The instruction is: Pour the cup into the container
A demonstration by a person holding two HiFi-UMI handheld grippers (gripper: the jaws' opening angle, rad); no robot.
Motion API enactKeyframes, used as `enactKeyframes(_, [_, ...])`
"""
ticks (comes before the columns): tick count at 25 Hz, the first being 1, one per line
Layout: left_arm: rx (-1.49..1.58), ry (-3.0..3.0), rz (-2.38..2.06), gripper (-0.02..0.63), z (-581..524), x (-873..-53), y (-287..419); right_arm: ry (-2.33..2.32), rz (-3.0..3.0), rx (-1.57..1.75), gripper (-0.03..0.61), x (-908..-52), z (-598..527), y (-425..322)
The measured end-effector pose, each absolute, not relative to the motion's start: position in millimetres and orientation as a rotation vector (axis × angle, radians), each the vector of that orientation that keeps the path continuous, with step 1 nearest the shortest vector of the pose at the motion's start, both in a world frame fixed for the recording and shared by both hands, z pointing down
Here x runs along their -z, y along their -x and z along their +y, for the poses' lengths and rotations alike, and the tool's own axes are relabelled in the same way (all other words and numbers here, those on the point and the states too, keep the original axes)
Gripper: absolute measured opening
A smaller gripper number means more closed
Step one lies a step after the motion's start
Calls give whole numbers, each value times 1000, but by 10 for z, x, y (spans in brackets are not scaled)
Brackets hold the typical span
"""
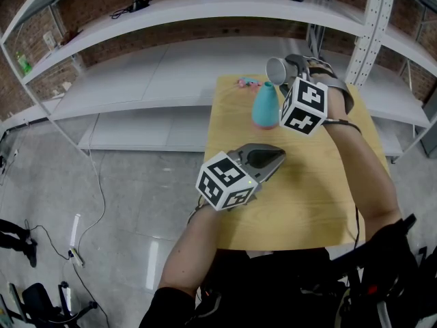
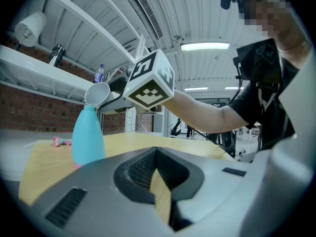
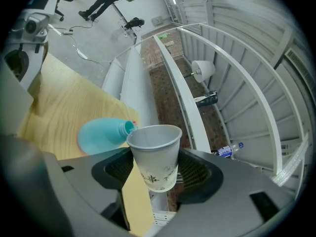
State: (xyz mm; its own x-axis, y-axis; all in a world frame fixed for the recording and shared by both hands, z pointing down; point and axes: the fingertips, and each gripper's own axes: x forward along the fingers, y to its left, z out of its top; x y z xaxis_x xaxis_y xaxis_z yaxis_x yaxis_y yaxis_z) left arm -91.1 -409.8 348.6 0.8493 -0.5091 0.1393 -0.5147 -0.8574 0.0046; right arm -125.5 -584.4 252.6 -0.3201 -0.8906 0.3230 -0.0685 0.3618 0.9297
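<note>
Between jaws of my right tongs (image 3: 152,177): white paper cup (image 3: 154,152), clenched at lower part, tipped on its side. Cup rim right at mouth of turquoise bottle (image 3: 101,135); touching or not, cannot tell. Bottle upright on wooden table (image 1: 300,203), just below and ahead of right tongs. My left tongs (image 1: 263,161) low over table, jaws together, nothing between, bottle ahead of them. Small pink thing (image 1: 247,83) on table beyond bottle.
</note>
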Motion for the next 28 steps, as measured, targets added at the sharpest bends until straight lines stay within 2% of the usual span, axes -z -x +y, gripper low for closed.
enactKeyframes(14, [-208, -2980, -821, -8, -4093, -3476, 921, -870, -1747, 1024, 287, -2547, -5841, 1260])
enactKeyframes(22, [-208, -2980, -822, -8, -4088, -3471, 921, -904, -2059, 746, 287, -2587, -5812, 1171])
enactKeyframes(28, [-210, -2981, -824, -8, -4097, -3477, 927, -989, -2326, 427, 288, -2610, -5881, 822])
